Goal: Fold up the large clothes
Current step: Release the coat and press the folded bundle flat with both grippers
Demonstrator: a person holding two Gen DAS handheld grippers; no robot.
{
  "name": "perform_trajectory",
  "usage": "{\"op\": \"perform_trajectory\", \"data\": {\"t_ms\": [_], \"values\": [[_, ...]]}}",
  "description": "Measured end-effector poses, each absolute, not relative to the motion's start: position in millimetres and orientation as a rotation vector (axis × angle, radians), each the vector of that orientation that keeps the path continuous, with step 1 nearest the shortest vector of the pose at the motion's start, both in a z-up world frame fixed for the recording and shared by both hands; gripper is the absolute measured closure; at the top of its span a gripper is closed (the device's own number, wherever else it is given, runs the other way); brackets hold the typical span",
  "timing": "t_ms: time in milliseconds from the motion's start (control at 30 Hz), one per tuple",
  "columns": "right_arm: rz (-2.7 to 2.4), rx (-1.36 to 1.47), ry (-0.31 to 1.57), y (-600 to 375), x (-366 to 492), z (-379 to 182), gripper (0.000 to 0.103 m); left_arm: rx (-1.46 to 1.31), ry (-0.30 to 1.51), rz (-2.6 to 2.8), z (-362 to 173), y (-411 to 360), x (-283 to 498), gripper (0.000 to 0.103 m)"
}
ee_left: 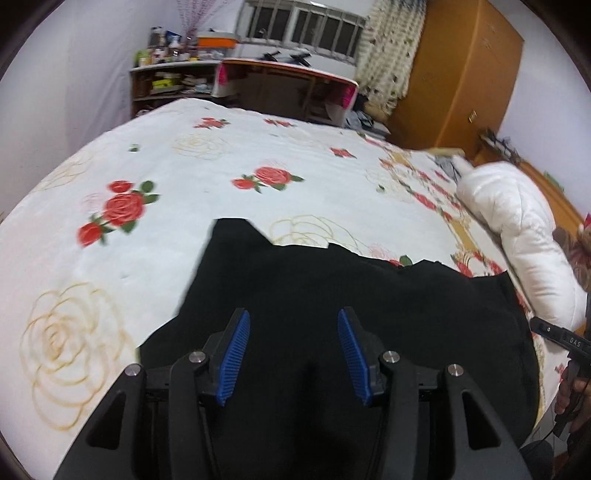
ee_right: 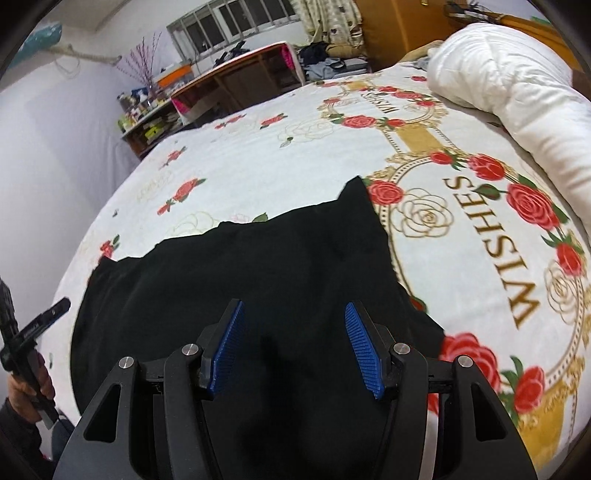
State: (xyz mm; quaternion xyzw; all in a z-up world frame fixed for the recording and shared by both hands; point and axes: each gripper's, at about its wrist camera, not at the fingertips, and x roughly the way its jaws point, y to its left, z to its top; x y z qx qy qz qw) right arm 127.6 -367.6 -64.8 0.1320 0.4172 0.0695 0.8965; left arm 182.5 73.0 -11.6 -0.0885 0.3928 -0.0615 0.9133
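1. Your bed (ee_left: 258,158) fills both views, covered by a white bedspread (ee_right: 258,162) printed with red roses, gold outlined roses and the word "WISHES" inside a gold ring.
2. Your black garment (ee_left: 332,295) lies spread on the near part of the bed, directly under both pairs of tongs; its far edge is uneven, with one corner pointing up on the left in the left wrist view and another on the right in the right wrist view (ee_right: 295,258).
3. Your left tongs (ee_left: 293,354) are spread apart, blue ribbed pads facing each other with nothing between them, over the dark cloth. Whether they touch the fabric cannot be told.
4. Your right tongs (ee_right: 293,347) are likewise spread wide and grip nothing, also above the garment.
5. A rolled white quilt (ee_left: 517,240) lies along the right side of the bed, well apart from the garment.
6. Beyond the far edge of the bed stands a wooden bench (ee_left: 288,79), with dark items on top that are too small to identify.
7. An open shelf unit (ee_left: 166,83) stands left of it against the wall. Its top holds a crowd of bottles and jars, plus an orange-and-clear box (ee_left: 216,40); its lower shelves hold stacked small items, blurred beyond naming.
8. A brown wardrobe (ee_left: 458,74) stands in the far right corner beside a patterned curtain (ee_left: 388,48) and a barred window (ee_left: 303,26).
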Motion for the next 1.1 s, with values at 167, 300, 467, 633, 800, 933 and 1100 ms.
{"op": "perform_trajectory", "data": {"t_ms": [167, 300, 467, 633, 800, 933, 1100], "values": [[0.099, 0.214, 0.91, -366, 160, -88, 0.046, -0.139, 0.87, -0.038, -44, 71, 225, 0.051], [0.056, 0.167, 0.959, -371, 176, -113, 0.048, -0.138, 0.896, 0.006, -70, 76, 235, 0.051], [0.02, 0.182, 0.976, -378, 185, -122, 0.048, -0.101, 0.898, 0.017, -76, 72, 241, 0.051], [-0.009, 0.164, 0.986, -383, 189, -110, 0.048, -0.091, 0.902, 0.005, -61, 77, 243, 0.051], [0.019, 0.201, 0.907, -389, 152, -79, 0.048, -0.093, 0.824, -0.027, -30, 86, 213, 0.051], [0.034, 0.205, 0.888, -380, 117, -75, 0.048, -0.106, 0.79, -0.065, -22, 81, 176, 0.051], [0.036, 0.18, 0.881, -358, 80, -86, 0.048, -0.116, 0.842, -0.093, -39, 65, 141, 0.051]]}}
